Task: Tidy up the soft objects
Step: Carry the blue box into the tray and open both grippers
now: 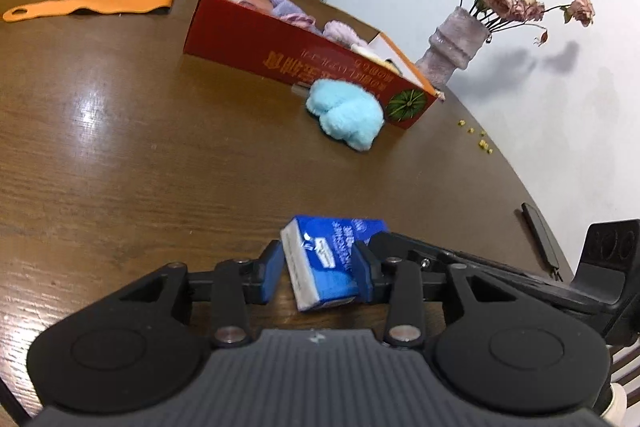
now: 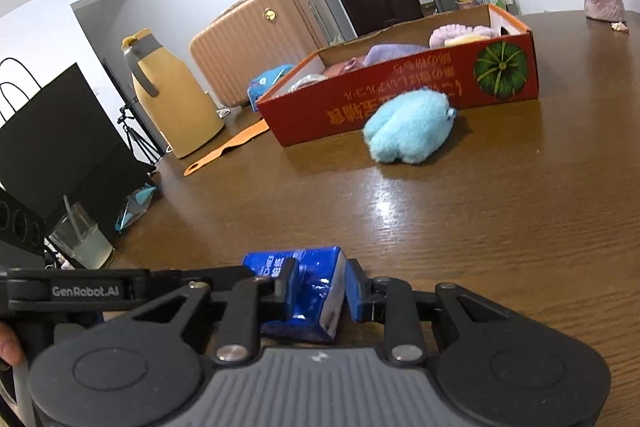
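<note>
Both grippers are tilted down a bit toward the surface (image 1: 120, 167), side by side. Left gripper (image 1: 318, 269): one pad looks to be touching the blue tissue pack (image 1: 328, 259), the other has a small gap, so no real squeeze. Right gripper (image 2: 318, 289) has its jaws on the same pack from the other side. A fingertip (image 2: 8, 347) peeks in at the right view's edge.
</note>
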The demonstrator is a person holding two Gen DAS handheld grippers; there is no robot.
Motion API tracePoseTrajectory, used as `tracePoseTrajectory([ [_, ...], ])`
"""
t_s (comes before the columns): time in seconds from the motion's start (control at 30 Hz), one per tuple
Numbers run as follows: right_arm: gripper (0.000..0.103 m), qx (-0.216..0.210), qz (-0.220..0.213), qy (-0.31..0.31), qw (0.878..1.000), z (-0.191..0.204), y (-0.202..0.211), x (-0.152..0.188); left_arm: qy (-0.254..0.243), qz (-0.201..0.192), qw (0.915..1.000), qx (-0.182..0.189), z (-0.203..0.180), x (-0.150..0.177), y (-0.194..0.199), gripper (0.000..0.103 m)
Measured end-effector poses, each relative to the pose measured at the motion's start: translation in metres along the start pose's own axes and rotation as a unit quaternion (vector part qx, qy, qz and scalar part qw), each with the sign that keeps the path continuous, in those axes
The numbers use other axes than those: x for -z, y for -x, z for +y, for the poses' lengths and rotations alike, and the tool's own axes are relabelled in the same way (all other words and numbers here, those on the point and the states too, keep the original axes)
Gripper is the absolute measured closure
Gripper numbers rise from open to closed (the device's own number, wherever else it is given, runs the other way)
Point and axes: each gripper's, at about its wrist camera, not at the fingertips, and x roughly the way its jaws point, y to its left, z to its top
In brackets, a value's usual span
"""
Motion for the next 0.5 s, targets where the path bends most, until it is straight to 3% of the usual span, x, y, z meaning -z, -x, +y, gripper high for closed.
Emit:
tracePoseTrajectory([
  [0.27,0.08,-0.004,-0.003,0.006,1.0,-0.001,-0.002,0.006,0.041,0.004,0.9988,0.028,0.014,0.0,-0.004,0.076],
  [0.4,0.085,0.003,-0.008,0.025,1.0,0.003,-0.001,0.005,0.024,-0.001,0.9995,0.02,0.008,-0.003,-0.002,0.079],
  [0.5,0.086,-0.004,-0.036,0.036,0.999,0.007,0.008,-0.007,-0.007,-0.034,0.9991,0.024,-0.004,-0.019,0.006,0.079],
])
